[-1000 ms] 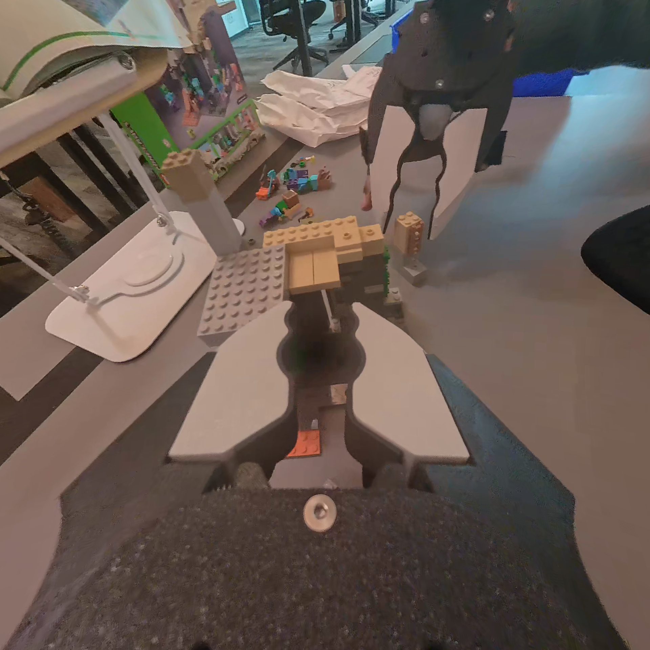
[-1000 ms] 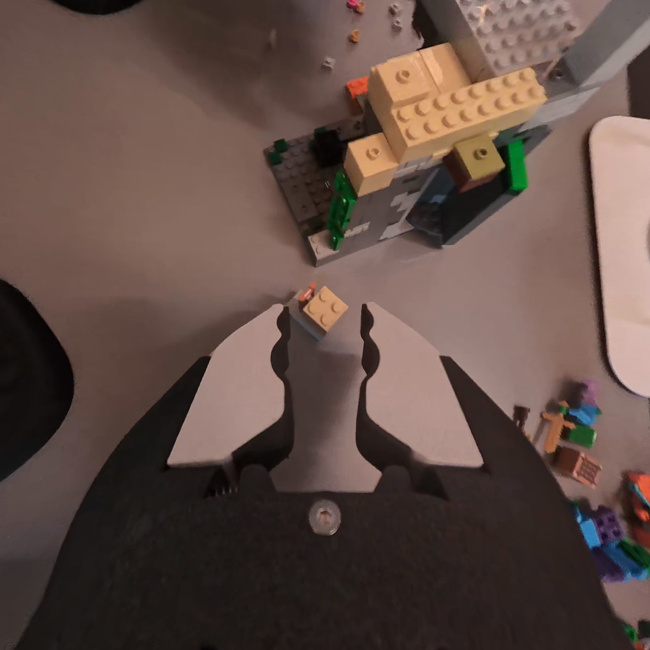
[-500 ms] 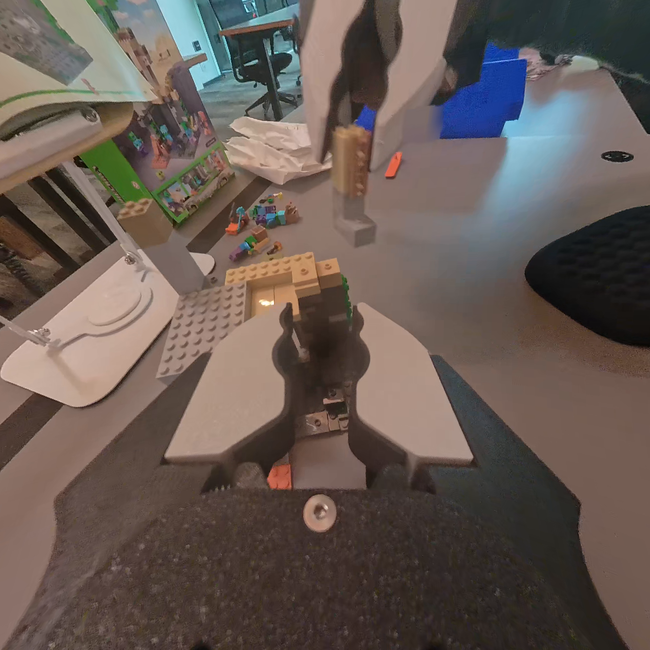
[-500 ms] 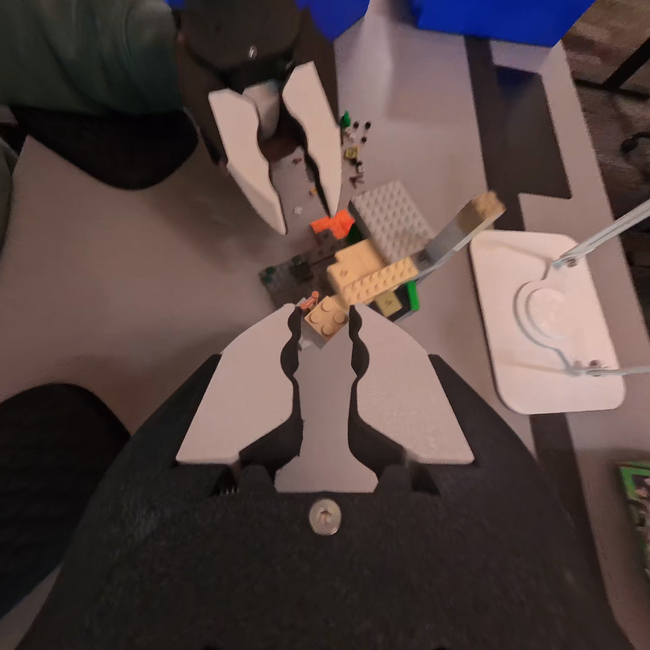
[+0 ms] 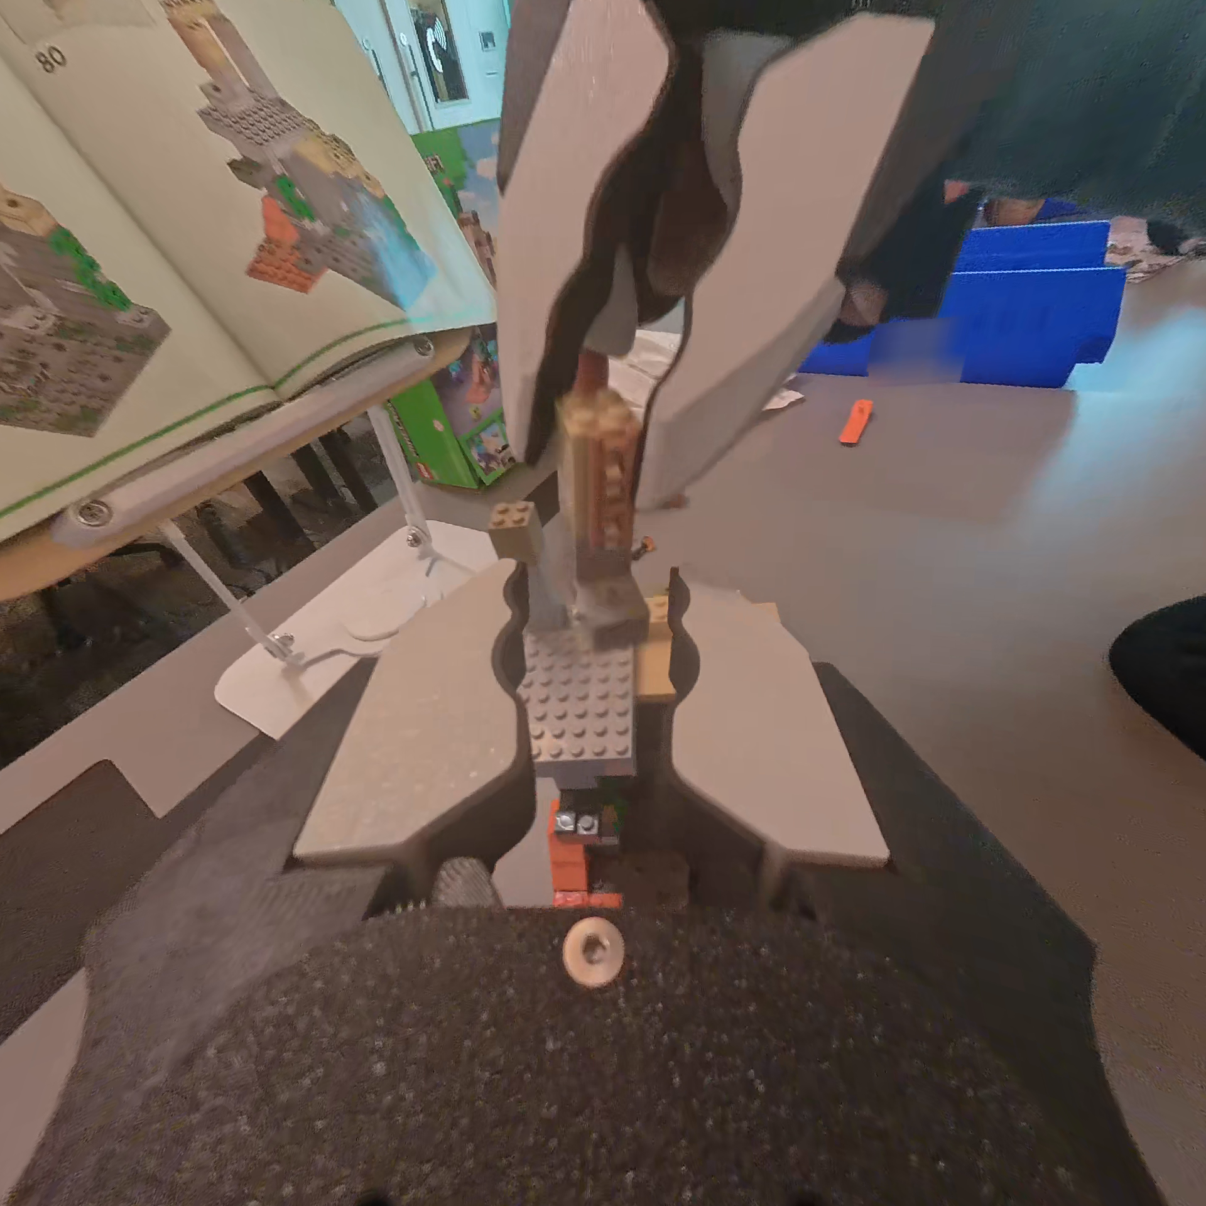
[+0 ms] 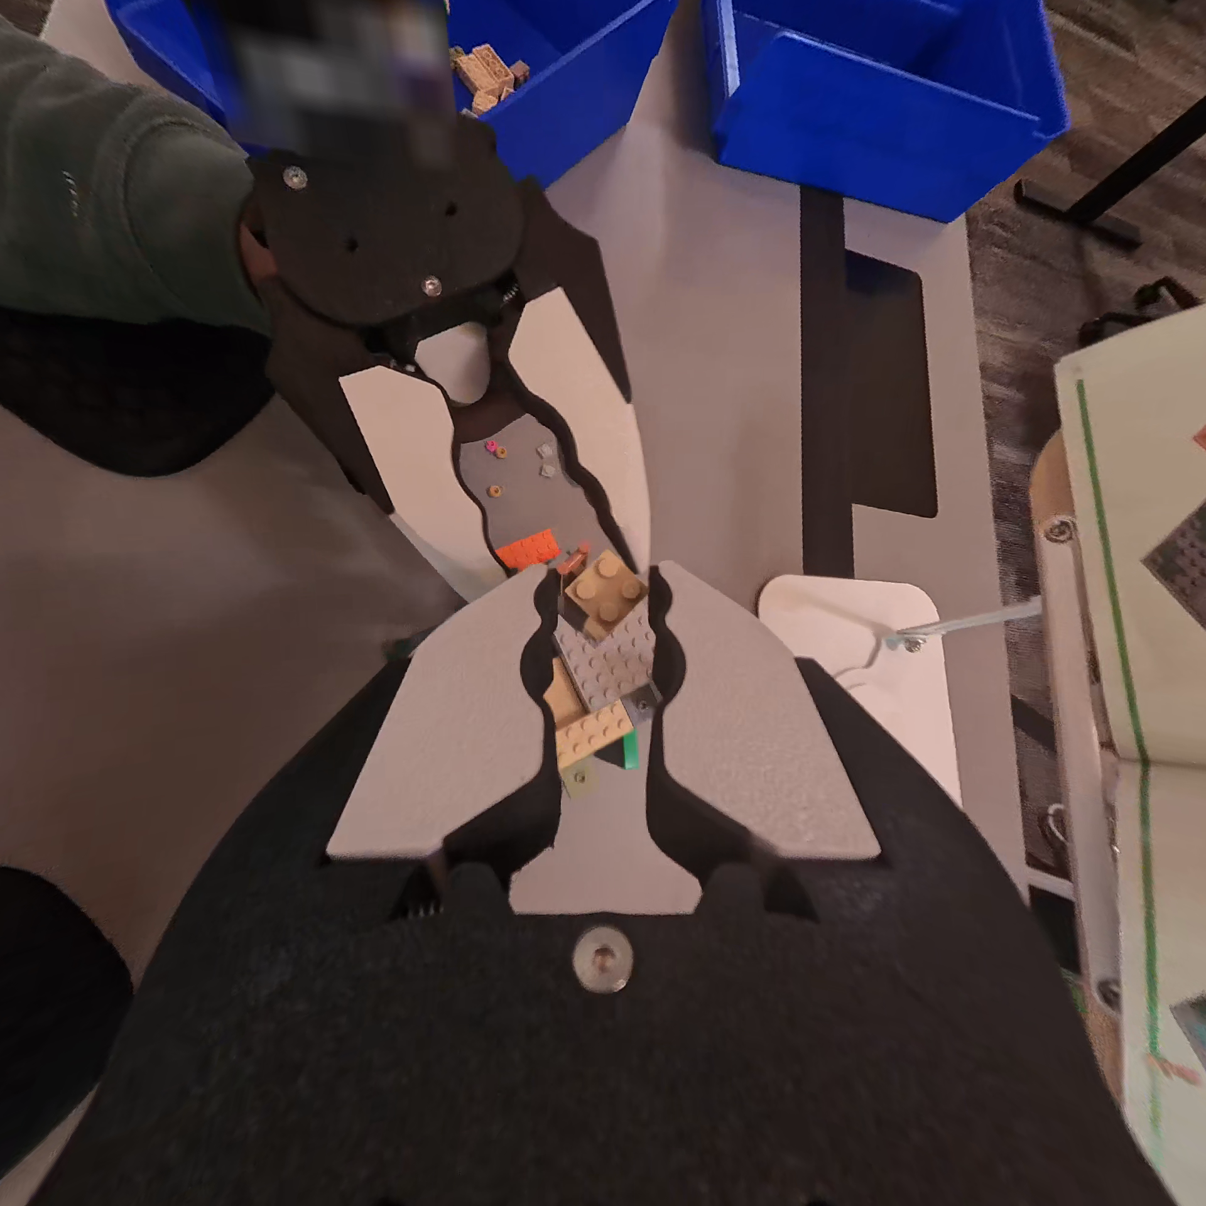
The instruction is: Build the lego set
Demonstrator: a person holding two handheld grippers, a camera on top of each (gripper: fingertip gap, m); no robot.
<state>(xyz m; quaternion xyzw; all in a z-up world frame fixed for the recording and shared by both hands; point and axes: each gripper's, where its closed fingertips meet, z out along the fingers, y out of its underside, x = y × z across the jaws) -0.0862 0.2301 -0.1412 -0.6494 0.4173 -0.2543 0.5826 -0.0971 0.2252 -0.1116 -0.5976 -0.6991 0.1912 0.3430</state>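
My right gripper (image 6: 599,574) is shut on a tall brick column (image 5: 600,470) with a tan studded top (image 6: 607,590), a brown side and a grey foot. It holds the column upright, with the foot at the far end of the grey studded plate (image 5: 581,692) on top of the brick model. In the left wrist view it comes down from above (image 5: 594,470). My left gripper (image 5: 595,571) is open, with its fingers on either side of the model. The model's orange plate (image 5: 568,861) lies below the gap. A second tan-topped grey pillar (image 5: 519,532) stands on the model's far left.
An open instruction booklet (image 5: 163,228) rests on a stand with a white base (image 6: 848,626) at the left. Blue bins (image 6: 881,98) stand at the back. A green box (image 5: 444,444), a loose orange piece (image 5: 856,421), small bits (image 6: 522,457) and a black pad (image 5: 1161,665) lie around. Less than 4 cm separates the two grippers' tips. Both grippers' tips are roughly 30 cm from the white base (image 6: 848,626).
My right gripper shut on the column, lifted it off the table and carried it over the model. My left gripper slid forward along the model and its jaws widened.
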